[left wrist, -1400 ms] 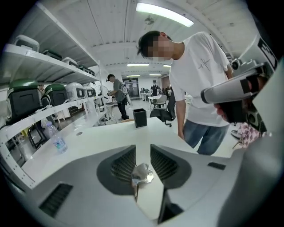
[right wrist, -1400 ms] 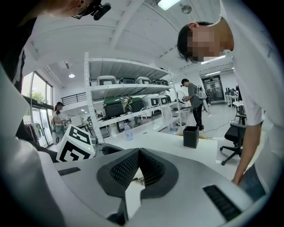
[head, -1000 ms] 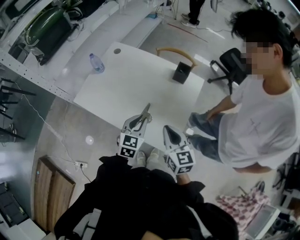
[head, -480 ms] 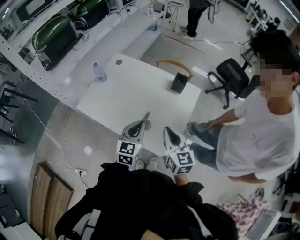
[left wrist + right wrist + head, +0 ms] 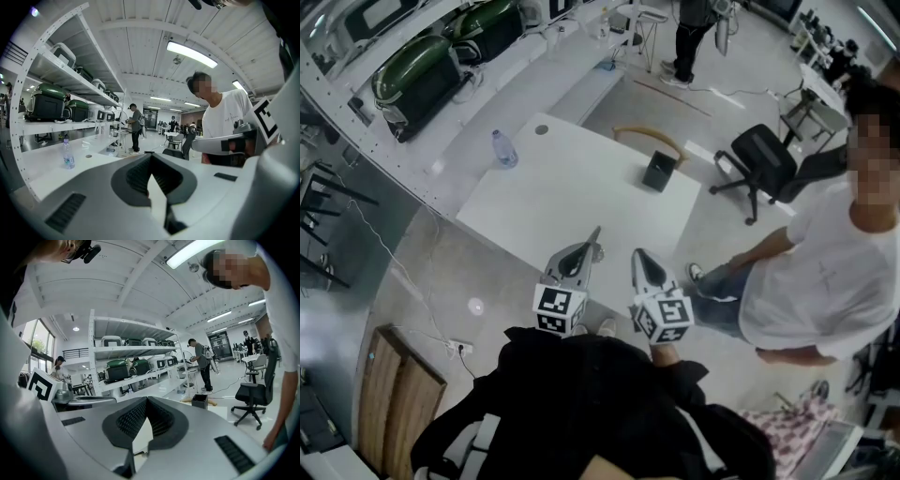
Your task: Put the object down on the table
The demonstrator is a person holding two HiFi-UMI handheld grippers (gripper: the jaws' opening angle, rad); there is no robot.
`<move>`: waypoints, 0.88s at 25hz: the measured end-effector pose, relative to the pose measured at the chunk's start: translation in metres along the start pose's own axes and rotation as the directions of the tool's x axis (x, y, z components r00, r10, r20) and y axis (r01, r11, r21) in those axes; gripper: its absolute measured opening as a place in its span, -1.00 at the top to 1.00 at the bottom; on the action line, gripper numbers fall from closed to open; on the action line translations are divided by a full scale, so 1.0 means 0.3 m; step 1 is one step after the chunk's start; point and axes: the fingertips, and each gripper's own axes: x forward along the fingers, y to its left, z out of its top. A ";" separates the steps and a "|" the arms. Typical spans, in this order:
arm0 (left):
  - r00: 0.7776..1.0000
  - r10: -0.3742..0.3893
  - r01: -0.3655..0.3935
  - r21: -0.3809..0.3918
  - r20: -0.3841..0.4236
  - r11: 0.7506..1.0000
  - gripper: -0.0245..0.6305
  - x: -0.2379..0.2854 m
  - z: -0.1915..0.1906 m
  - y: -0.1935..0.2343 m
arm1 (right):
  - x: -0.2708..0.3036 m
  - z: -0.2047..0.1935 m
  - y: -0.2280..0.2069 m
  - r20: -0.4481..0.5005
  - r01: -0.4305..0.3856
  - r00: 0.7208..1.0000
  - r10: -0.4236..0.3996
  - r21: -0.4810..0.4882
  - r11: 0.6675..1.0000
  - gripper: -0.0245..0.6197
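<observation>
My left gripper (image 5: 594, 234) hangs over the near edge of the white table (image 5: 572, 202), jaws shut with nothing between them. In the left gripper view its jaws (image 5: 151, 180) meet at the tip. Close beside it, just off the table's near corner, my right gripper (image 5: 639, 256) is also shut and empty; the right gripper view shows its jaws (image 5: 143, 420) closed to a point. On the table stand a clear water bottle (image 5: 500, 148) at the far left and a small black box (image 5: 658, 172) at the far right.
A person in a white T-shirt (image 5: 825, 281) stands at the table's right side. Behind the table are a wooden chair back (image 5: 647, 136) and a black office chair (image 5: 764, 155). A shelf with green cases (image 5: 417, 75) runs along the left.
The head view has shifted, so the table sits slightly higher and the person at the right has moved toward the frame's edge. Both grippers stay near the table's near edge.
</observation>
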 end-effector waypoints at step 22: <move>0.999 -0.020 0.020 0.003 0.048 1.000 0.92 -0.008 0.060 -0.001 | 0.010 0.070 -0.024 0.043 0.020 0.999 -0.019 -0.027 0.999 0.92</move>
